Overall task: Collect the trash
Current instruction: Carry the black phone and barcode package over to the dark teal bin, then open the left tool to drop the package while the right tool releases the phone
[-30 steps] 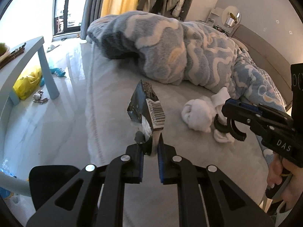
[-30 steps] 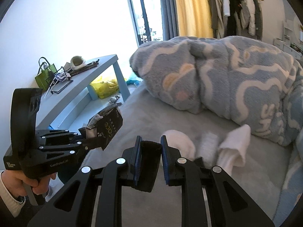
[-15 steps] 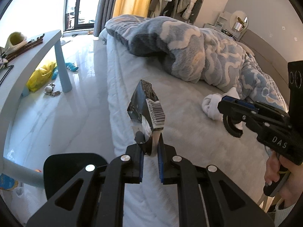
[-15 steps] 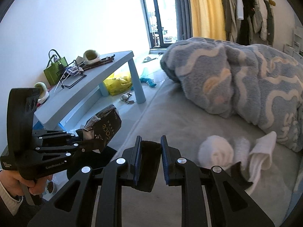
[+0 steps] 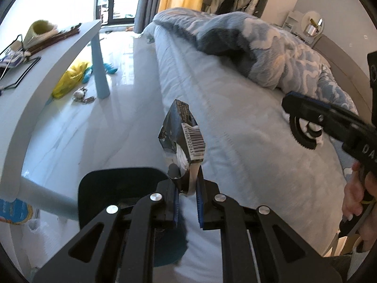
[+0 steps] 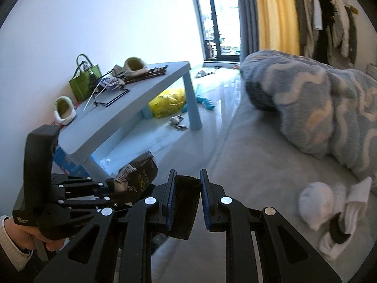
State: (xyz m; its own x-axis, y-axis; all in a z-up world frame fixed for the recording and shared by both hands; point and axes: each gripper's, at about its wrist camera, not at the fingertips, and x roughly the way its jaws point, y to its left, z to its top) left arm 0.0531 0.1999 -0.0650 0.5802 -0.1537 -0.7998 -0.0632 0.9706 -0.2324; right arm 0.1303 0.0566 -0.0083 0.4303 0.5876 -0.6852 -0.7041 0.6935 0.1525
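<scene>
Both your grippers carry trash beside the bed.
Left wrist: your left gripper (image 5: 187, 189) pinches a barcoded dark wrapper (image 5: 182, 139), upright at 12 o'clock over the bed edge (image 5: 235, 127).
Right wrist: your right gripper (image 6: 187, 197) clamps a black piece (image 6: 185, 208); white socks (image 6: 329, 202) at 4 o'clock.

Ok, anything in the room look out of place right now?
Yes. White socks lie loose on the bed, a yellow bag and toys sit on the floor under the blue table, and slippers rest on the tabletop.
</scene>
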